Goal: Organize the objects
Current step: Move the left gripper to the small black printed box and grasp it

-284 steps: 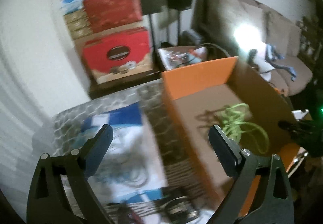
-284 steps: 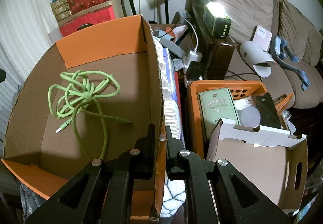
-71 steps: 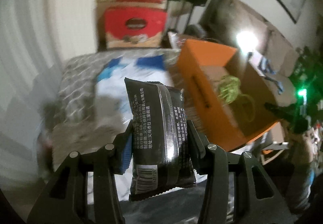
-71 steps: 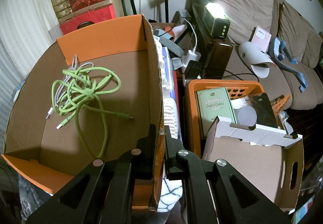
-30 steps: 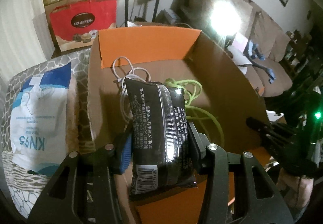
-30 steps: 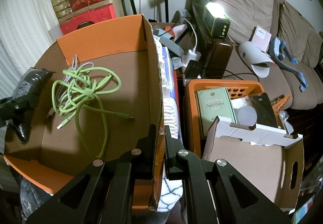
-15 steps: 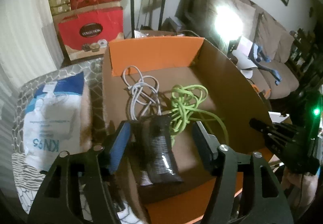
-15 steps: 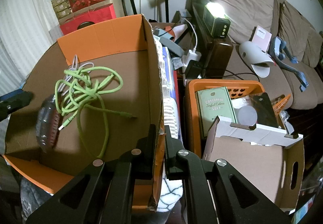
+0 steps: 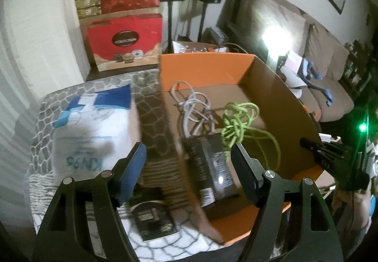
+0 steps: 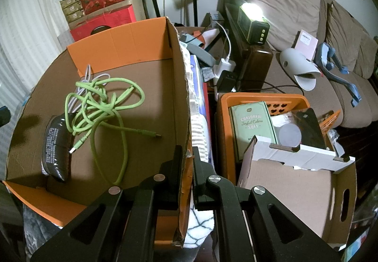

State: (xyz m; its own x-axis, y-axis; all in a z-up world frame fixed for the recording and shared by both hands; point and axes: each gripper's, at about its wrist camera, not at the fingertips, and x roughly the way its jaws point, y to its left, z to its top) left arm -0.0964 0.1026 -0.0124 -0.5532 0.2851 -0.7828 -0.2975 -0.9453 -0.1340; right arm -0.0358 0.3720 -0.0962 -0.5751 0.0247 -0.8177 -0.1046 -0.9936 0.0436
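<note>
An orange cardboard box (image 9: 205, 68) (image 10: 122, 42) lies open on the patterned blanket. Inside it lie a green cable (image 9: 238, 122) (image 10: 104, 101), a white cable (image 9: 193, 106) and a black snack packet (image 9: 210, 172) (image 10: 55, 144). My left gripper (image 9: 189, 167) is open and empty above the box's left wall. My right gripper (image 10: 186, 162) is shut on the box's right wall (image 10: 183, 120). A dark small packet (image 9: 153, 219) and a KN95 mask bag (image 9: 92, 129) lie on the blanket left of the box.
Red gift boxes (image 9: 125, 40) and speaker stands stand behind. An orange crate (image 10: 259, 101) with a green box, a white carton (image 10: 295, 181) and a brown sofa (image 10: 307, 26) with a lamp (image 10: 252, 23) are to the right.
My left gripper carried the black packet over the box, opened and dropped it beside the cables, then drew back to the left. My right gripper kept holding the box wall.
</note>
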